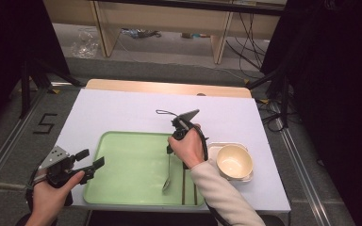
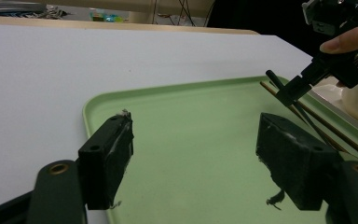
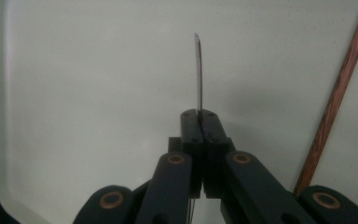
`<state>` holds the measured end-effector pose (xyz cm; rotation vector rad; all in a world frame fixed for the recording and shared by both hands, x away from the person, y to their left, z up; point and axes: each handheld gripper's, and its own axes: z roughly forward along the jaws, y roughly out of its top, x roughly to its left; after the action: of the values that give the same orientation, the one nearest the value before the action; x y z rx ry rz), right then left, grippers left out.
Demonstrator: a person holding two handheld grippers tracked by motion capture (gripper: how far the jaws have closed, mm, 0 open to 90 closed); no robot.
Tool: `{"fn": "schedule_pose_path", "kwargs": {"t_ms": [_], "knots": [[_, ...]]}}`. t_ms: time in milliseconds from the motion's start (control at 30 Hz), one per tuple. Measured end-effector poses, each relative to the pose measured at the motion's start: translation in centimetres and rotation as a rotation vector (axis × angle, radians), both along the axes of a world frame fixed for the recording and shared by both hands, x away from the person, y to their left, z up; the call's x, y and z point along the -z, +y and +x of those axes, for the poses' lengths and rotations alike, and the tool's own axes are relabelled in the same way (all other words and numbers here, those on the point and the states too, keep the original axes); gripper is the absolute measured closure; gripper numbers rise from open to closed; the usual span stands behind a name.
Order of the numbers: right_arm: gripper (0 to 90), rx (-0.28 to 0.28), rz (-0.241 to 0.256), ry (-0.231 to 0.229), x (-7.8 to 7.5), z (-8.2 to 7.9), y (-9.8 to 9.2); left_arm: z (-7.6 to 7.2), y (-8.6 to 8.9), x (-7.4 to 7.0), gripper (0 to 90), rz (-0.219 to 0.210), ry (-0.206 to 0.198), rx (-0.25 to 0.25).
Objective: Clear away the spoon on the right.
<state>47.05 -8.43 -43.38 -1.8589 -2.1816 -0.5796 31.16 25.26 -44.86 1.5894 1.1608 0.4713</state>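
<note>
High view first: the white table [image 1: 122, 110] carries everything, and on its near half lies the green tray [image 1: 122, 165], its long side toward the person. That placement makes sense, since both hands can reach into the tray without stretching, and its raised rim keeps loose cutlery from sliding off.

To the right of the tray, just beside its rim, a cream bowl [image 1: 234, 161] sits on a pale square dish [image 1: 217, 149]. It stands close to the right forearm (a careless elbow could nudge it), so it is the nearest thing in the way of any sideways move.

The right gripper [image 1: 169, 149] hangs over the right part of the tray, pointing steeply down, with its jaws pressed together on the handle of a metal spoon [image 1: 168, 175]. The spoon hangs nearly upright, bowl end lowest, just above or touching the tray floor; I cannot tell which. The right gripper view shows the handle edge-on as a thin blade [image 3: 198, 74] pinched between the jaws, a grip that seems chosen to lower the spoon in a controlled way.

The left gripper [image 1: 90, 163] waits at the tray's left rim with its jaws spread wide and nothing between them, apparently kept clear.

A pair of brown chopsticks [image 1: 189, 184] lies lengthwise in the tray, just right of the spoon, so the spoon probably needs to land left of them.
</note>
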Motion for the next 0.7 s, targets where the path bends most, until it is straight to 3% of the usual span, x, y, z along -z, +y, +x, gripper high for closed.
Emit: {"fn": "schedule_pose_path", "kwargs": {"t_ms": [33,67,167,233,267,300,333,367,400,533,700], "knots": [[90.0,0.012,-0.005,-0.003,0.1,0.0,0.1,0.0,0.0,0.0,26.9,-0.002,0.002,-0.003],[90.0,0.027,-0.011,0.03,0.0,-0.1,0.3,0.0,-0.1,0.0,26.9,-0.006,0.005,-0.007],[90.0,0.033,-0.041,0.007,0.5,-0.4,0.8,0.0,-0.1,0.0,26.9,-0.007,0.006,-0.007],[90.0,0.036,-0.053,0.016,0.9,-0.4,1.2,0.0,0.0,0.0,26.9,-0.008,0.006,-0.008],[90.0,-0.005,-0.06,-0.026,1.4,-0.4,1.0,0.0,0.0,0.0,26.9,-0.003,0.003,-0.006],[90.0,0.039,-0.064,0.01,1.3,-0.5,1.4,0.0,0.0,0.0,26.9,0.001,0.001,-0.002],[90.0,0.034,-0.077,0.018,1.5,-0.5,1.5,0.0,0.0,0.0,26.9,0.001,0.001,-0.001],[90.0,-0.005,-0.078,-0.019,1.9,-0.5,1.3,0.0,0.0,0.0,26.9,0.001,0.001,-0.001],[90.0,0.036,-0.078,0.016,1.7,-0.6,1.6,0.0,0.0,0.0,26.9,0.0,0.001,-0.001],[90.0,0.028,-0.088,-0.005,1.9,-0.7,1.7,0.0,0.0,0.0,26.9,-0.007,0.006,-0.007],[90.0,0.028,-0.095,0.007,2.0,-0.7,1.8,0.0,0.0,0.0,26.9,0.001,0.001,0.001]]}}
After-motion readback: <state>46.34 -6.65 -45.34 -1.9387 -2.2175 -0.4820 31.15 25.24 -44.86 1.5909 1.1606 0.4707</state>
